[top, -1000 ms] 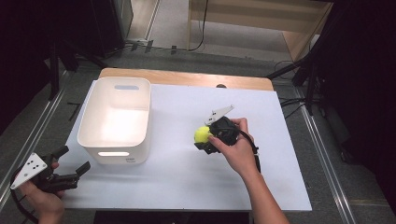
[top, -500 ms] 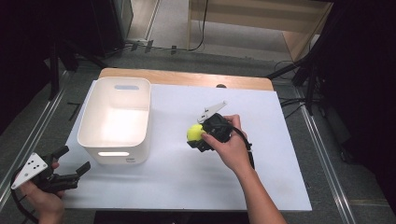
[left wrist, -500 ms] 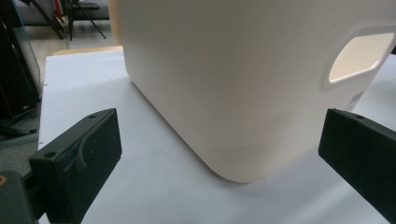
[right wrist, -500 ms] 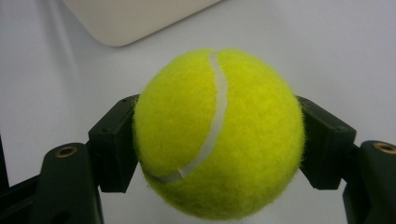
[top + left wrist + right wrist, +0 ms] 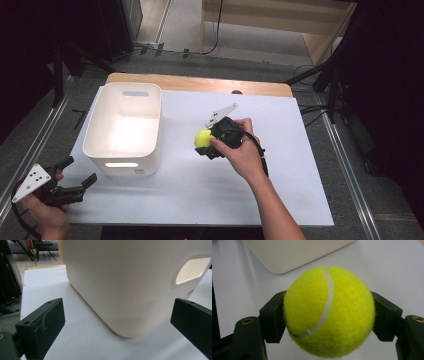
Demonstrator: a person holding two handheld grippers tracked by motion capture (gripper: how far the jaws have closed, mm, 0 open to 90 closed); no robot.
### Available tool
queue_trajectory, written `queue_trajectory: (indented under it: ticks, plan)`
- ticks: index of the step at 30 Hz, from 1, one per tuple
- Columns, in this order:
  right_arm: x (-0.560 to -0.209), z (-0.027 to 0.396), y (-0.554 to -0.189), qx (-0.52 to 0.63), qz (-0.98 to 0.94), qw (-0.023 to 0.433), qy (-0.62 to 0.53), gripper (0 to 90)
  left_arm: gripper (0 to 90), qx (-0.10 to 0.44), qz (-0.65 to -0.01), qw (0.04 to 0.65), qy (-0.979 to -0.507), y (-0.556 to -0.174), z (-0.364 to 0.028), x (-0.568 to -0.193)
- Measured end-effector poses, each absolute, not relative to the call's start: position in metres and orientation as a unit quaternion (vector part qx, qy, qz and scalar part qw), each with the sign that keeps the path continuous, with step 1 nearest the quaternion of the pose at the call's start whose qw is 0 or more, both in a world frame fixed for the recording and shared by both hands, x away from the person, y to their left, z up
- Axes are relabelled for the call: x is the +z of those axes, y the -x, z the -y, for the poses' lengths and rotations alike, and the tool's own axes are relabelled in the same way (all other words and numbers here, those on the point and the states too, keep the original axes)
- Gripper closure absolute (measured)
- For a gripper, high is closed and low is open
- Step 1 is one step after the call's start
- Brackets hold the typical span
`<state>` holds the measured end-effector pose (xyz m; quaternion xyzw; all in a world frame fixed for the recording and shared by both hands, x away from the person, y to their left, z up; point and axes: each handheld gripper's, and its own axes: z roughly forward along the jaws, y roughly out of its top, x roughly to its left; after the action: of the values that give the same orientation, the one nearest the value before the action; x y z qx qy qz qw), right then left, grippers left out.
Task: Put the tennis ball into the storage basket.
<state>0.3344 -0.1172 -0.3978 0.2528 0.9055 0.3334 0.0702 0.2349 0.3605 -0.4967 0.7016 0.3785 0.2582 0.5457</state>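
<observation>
tennis ball [image 5: 329,312]: fuzzy yellow, white seam, clamped in right gripper [image 5: 206,141] at table [image 5: 300,200] centre | white bin [image 5: 125,131] just left | left gripper [image 5: 75,182] held wide at near-left edge | open table right and near

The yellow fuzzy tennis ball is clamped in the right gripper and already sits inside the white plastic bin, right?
Not quite. The yellow fuzzy tennis ball is clamped in the right gripper, but it is outside the white plastic bin, above the white tabletop beside it. The high view shows this.
</observation>
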Motion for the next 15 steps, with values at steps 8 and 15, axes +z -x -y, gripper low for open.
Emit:
queue_trajectory:
  ticks: [8, 15]
  plan:
    - [-0.393, 0.111, -0.338, 0.337, -0.906, 0.065, -0.247, 23.8, 0.0, 0.258, -0.378, 0.546, -0.702, -0.235, -0.361, -0.497]
    - [-0.39, 0.105, -0.341, 0.339, -0.907, 0.063, -0.242, 23.8, 0.0, 0.257, -0.379, 0.547, -0.701, -0.235, -0.36, -0.497]
